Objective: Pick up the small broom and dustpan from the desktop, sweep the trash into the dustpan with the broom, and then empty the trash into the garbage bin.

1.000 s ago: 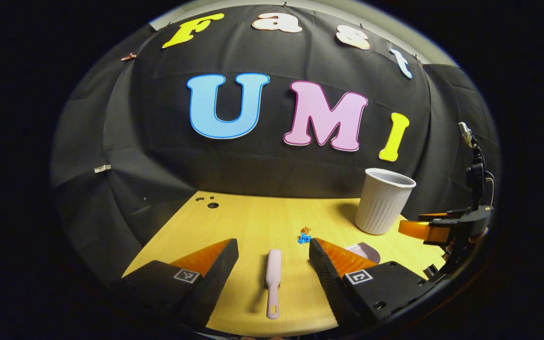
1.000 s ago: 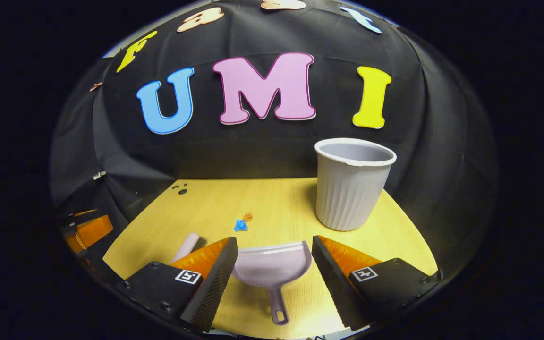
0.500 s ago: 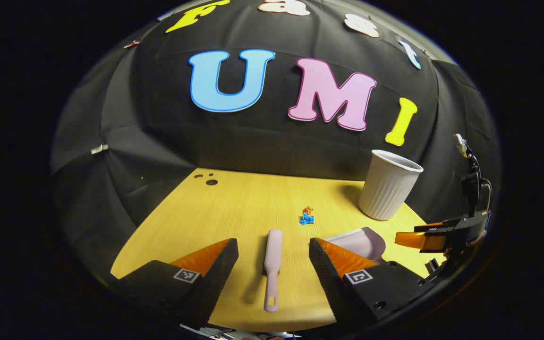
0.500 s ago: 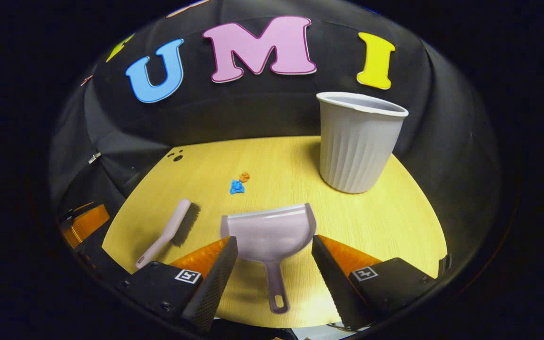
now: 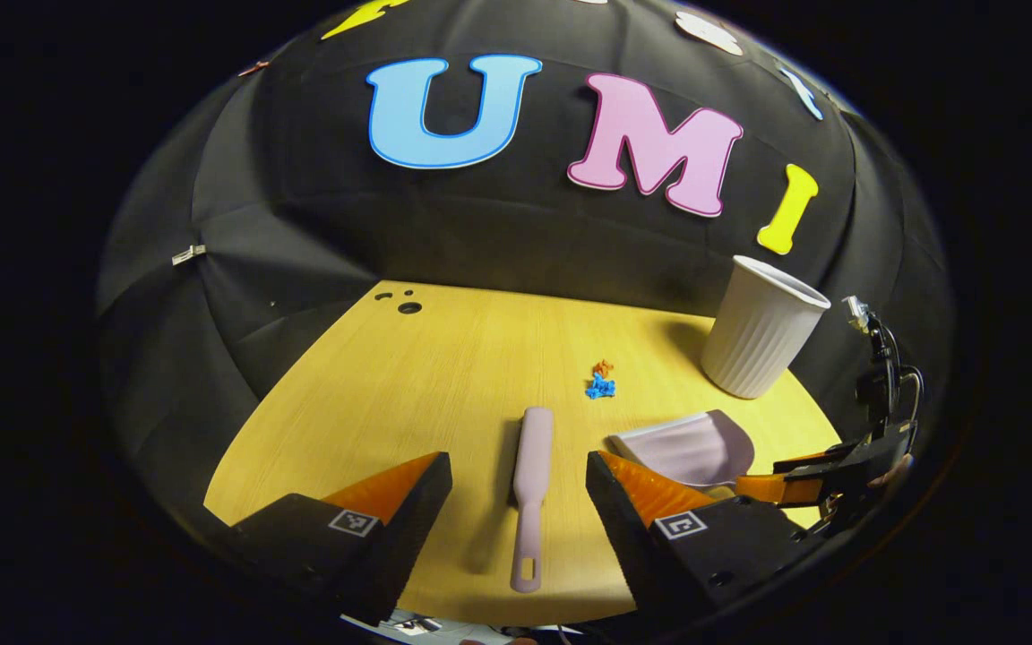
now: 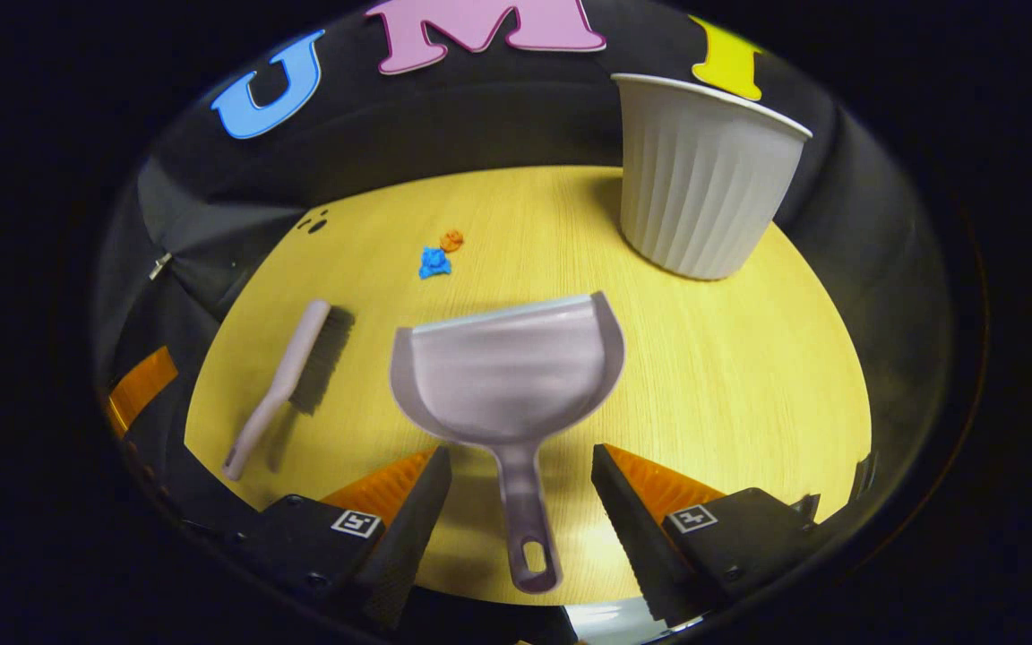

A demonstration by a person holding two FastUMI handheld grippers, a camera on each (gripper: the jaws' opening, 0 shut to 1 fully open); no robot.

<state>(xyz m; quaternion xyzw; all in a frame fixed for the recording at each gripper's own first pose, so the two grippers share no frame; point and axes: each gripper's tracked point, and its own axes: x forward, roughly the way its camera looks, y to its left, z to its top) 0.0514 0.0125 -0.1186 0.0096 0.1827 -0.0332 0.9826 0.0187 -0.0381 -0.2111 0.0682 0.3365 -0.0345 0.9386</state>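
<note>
Closing in on their tools, both claws have tipped downward over the last second: the bench (image 5: 444,376) now takes up far more of each view and the booth wall has slid upward. The left claw (image 5: 518,502) hangs released, fingers spread wide to either side of the small broom (image 5: 529,484), whose handle points back toward the camera. The right claw (image 6: 520,502) is likewise released, straddling the dustpan (image 6: 509,376) handle with clear gaps on both sides. Neither tool is touched yet, so the task sits at the very start, in the approach to the two pickups; I judge that each claw needs to drop further and then clench on its handle.

The right gripper view shows the dustpan whole, mouth facing far, and the broom (image 6: 288,385) lying at its left with dark bristles turned toward the pan. It also shows the trash (image 6: 437,255), a blue scrap and an orange one, beyond the pan's lip, and the garbage bin (image 6: 704,179) upright at far right. The left gripper view adds the other claw (image 5: 825,484) low at the right edge, just beside the dustpan (image 5: 691,445), and small holes (image 5: 407,306) at the bench's far left corner.
</note>
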